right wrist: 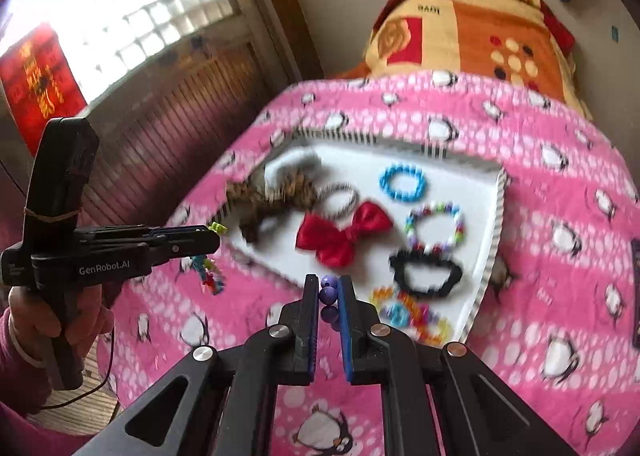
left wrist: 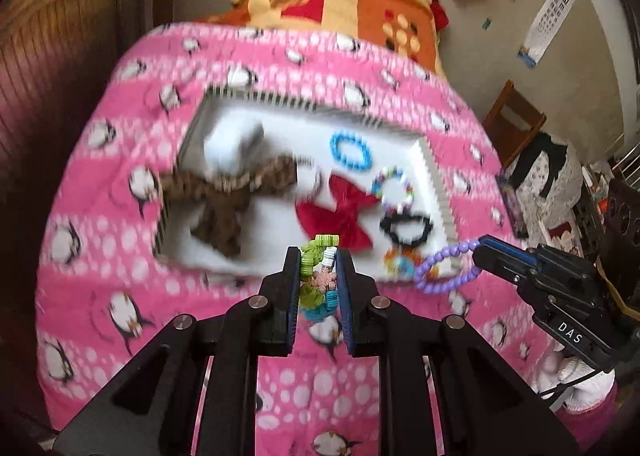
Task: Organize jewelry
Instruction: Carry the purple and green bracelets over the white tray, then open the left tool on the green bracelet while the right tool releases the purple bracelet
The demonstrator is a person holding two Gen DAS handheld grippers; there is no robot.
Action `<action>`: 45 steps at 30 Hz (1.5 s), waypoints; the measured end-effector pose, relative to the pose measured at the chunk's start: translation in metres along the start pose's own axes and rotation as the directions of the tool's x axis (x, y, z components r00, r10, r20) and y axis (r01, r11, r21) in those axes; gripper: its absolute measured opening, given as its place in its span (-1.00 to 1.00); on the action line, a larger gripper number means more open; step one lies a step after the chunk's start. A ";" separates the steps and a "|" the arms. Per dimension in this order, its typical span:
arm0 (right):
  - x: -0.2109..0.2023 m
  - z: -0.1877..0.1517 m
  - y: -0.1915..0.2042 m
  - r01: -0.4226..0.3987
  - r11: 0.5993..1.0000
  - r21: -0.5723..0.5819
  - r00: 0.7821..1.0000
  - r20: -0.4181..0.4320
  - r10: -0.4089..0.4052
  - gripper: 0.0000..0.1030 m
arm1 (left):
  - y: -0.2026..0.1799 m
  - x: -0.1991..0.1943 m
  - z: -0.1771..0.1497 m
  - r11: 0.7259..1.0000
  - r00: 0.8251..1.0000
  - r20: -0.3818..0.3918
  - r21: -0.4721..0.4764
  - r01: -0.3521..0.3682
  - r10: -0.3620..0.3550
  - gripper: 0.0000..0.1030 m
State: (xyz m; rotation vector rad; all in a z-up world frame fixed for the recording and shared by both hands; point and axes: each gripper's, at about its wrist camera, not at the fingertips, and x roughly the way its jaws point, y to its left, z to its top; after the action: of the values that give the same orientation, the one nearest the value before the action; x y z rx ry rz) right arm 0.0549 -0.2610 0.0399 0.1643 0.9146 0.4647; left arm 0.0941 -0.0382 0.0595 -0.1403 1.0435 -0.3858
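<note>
Left wrist view: green-and-teal bead bracelet (left wrist: pixel 318 276) pinched between the jaws of the left gripper (left wrist: pixel 318 256), loop sticking up past the fingertips, a pink snowflake charm showing mid-loop. Gripper hovers over the pink penguin blanket (left wrist: pixel 100 256), just short of the near edge of the white tray (left wrist: pixel 280 224).

Right gripper (left wrist: pixel 480 246) enters from the right side, level, jaws clamped on the purple bead bracelet (left wrist: pixel 444 268), which hangs as a loop over the tray's near right corner.

Right wrist view: purple beads (right wrist: pixel 329 298) stacked between the right gripper (right wrist: pixel 329 284) jaws, held above the blanket at the tray's near edge. Left gripper (right wrist: pixel 214 234) reaches in horizontally from the left, bracelet dangling below its tip (right wrist: pixel 208 274); the person's left hand (right wrist: pixel 60 316) wraps the handle, pink sleeve at the wrist.

In the tray: blue bead bracelet (right wrist: pixel 402 182), multicolour bead bracelet (right wrist: pixel 434 226), black scrunchie (right wrist: pixel 426 272), bright mixed-colour bracelet (right wrist: pixel 408 314) at the near corner, red bow (right wrist: pixel 340 236), brown patterned bow (right wrist: pixel 272 196), striped hair tie (right wrist: pixel 340 198).

Orange-red blanket (right wrist: pixel 472 28) folded behind. Both views motion-blurred.
</note>
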 end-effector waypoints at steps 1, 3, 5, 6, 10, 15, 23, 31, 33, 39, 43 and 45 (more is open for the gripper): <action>-0.002 0.004 -0.002 0.003 1.000 -0.001 1.000 0.008 -0.003 -0.83 | 0.000 -0.001 0.006 1.000 1.000 0.009 -0.001 0.004 -0.004 -0.69; -0.005 0.016 -0.007 0.004 1.000 0.004 1.000 0.022 -0.005 -0.83 | -0.003 -0.001 0.018 1.000 1.000 0.024 -0.003 0.009 -0.009 -0.69; -0.002 0.026 -0.013 -0.009 1.000 0.024 1.000 0.022 0.008 -0.83 | -0.004 0.004 0.024 1.000 0.999 0.033 -0.006 0.004 -0.004 -0.69; 0.001 0.030 -0.014 -0.012 0.999 0.034 1.000 0.021 0.011 -0.83 | -0.004 0.010 0.028 1.000 0.999 0.032 -0.010 -0.001 0.001 -0.69; 0.024 0.037 -0.019 -0.011 0.998 0.063 1.000 0.001 0.011 -0.83 | 0.003 0.036 0.030 0.999 1.000 -0.008 -0.039 -0.013 0.013 -0.69; 0.056 0.035 -0.025 -0.043 0.992 0.115 0.998 -0.040 0.048 -0.83 | 0.020 0.071 0.021 0.995 0.995 -0.077 -0.067 -0.074 0.069 -0.69; 0.100 0.028 -0.059 0.086 0.984 0.157 0.990 -0.127 -0.067 -0.83 | 0.033 0.093 0.010 0.982 0.978 -0.111 -0.043 -0.185 0.179 -0.68; 0.110 0.021 -0.065 0.107 0.980 0.169 0.984 -0.158 -0.080 -0.43 | 0.022 0.094 0.001 0.964 0.960 -0.084 0.013 -0.265 0.266 0.06; 0.102 0.020 -0.064 0.096 0.979 0.179 0.988 -0.136 -0.072 -0.33 | 0.018 0.089 -0.002 0.959 0.956 -0.067 0.015 -0.284 0.284 0.11; 0.068 0.009 -0.049 0.121 0.980 0.158 0.991 -0.070 -0.111 -0.30 | 0.007 0.072 -0.011 0.947 0.946 -0.038 0.011 -0.321 0.321 0.11; 0.050 0.005 -0.038 0.164 0.975 0.149 0.986 -0.026 -0.162 -0.21 | -0.004 0.059 -0.020 0.939 0.940 -0.010 0.024 -0.342 0.342 0.11; 0.042 0.002 -0.034 0.179 0.972 0.155 0.984 -0.008 -0.180 -0.19 | -0.007 0.051 -0.025 0.939 0.939 0.002 0.013 -0.344 0.344 0.11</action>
State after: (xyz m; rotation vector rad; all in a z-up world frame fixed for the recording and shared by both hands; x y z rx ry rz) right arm 0.0888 -0.2724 -0.0006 0.2221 0.9499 0.2250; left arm 0.0933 -0.0618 0.0079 0.0559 1.0425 -0.0746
